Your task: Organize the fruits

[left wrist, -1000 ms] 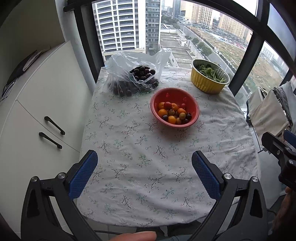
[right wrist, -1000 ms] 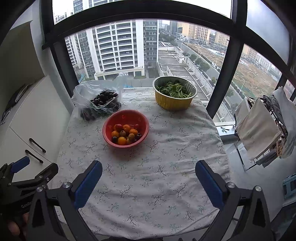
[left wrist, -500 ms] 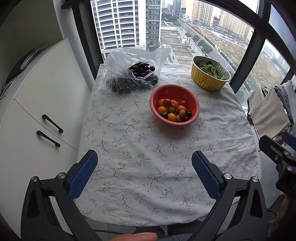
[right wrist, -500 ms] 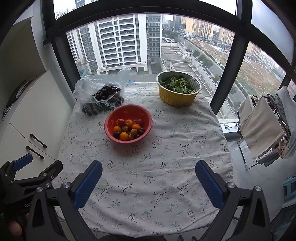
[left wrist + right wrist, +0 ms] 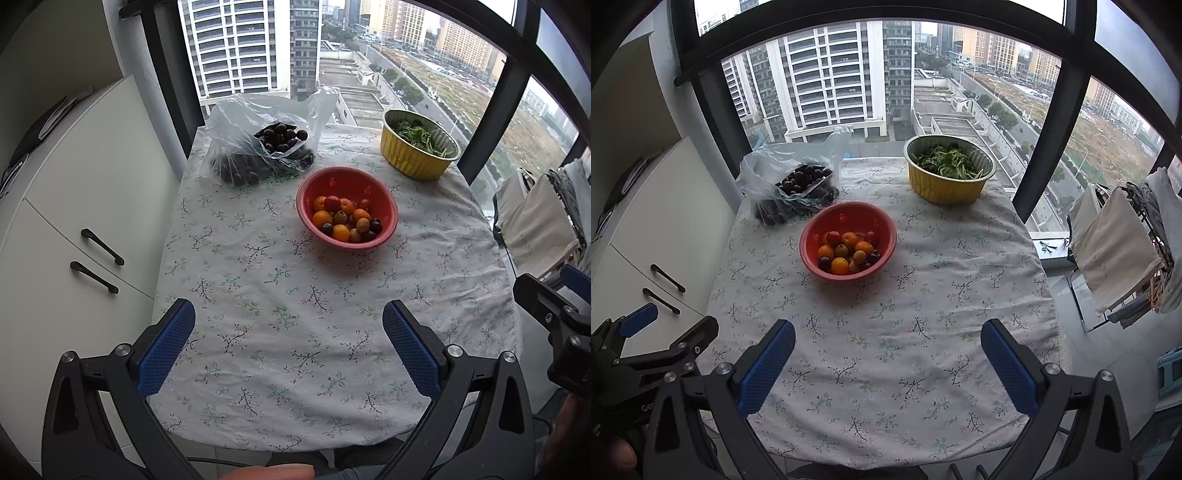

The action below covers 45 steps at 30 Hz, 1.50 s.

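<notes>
1. I hold both tools back at the near edge of the table. My left gripper is spread wide with nothing between its fingers, and my right gripper is equally released and empty.
2. From this I cannot settle the step. Mixed fruit in one bowl, grippers clear of it, fits a sort yet to come as well as a gathering already made, so I commit to no move.
3. The red bowl sits well ahead of my left fingers, a little toward the right one; ahead of my right fingers it lies toward the left one. It holds the small fruits: orange, red, yellowish and dark ones, piled together.
4. Beyond the bowl, further toward the left finger, a clear plastic bag holds dark cherries in a tray.
5. Far ahead, past the right finger, a yellow tub contains leafy greens, not fruit.
</notes>
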### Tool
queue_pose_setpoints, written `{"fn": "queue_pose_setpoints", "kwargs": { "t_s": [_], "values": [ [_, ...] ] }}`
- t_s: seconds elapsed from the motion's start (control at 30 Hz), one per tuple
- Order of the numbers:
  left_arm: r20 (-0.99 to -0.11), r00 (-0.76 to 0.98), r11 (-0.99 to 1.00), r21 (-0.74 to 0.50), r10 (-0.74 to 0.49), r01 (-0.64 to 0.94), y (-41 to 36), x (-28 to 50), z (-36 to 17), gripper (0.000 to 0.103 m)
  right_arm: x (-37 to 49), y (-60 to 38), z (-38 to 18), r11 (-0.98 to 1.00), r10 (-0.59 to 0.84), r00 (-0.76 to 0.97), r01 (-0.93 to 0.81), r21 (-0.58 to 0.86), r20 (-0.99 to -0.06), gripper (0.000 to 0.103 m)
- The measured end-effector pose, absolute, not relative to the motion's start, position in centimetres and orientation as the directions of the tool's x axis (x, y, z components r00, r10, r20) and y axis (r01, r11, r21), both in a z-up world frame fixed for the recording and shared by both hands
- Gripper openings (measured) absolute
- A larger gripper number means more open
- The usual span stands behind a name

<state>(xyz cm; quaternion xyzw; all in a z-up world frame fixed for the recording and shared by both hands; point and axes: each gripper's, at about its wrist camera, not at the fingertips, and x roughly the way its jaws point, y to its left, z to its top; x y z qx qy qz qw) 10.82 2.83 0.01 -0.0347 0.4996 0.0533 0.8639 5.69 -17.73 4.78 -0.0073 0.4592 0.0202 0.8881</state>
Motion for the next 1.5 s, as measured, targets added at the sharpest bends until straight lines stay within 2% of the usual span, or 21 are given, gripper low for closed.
{"fn": "queue_pose_setpoints", "kwargs": {
  "t_s": [1.5],
  "values": [
    [-0.868, 0.493, 0.992, -0.006, 0.056, -0.123, 2.86, 11.2, -0.16, 0.103, 6.13, -16.83, 4.06, 0.998, 0.035, 0.558, -0.062, 0.0, -0.829, 0.103]
  ]
}}
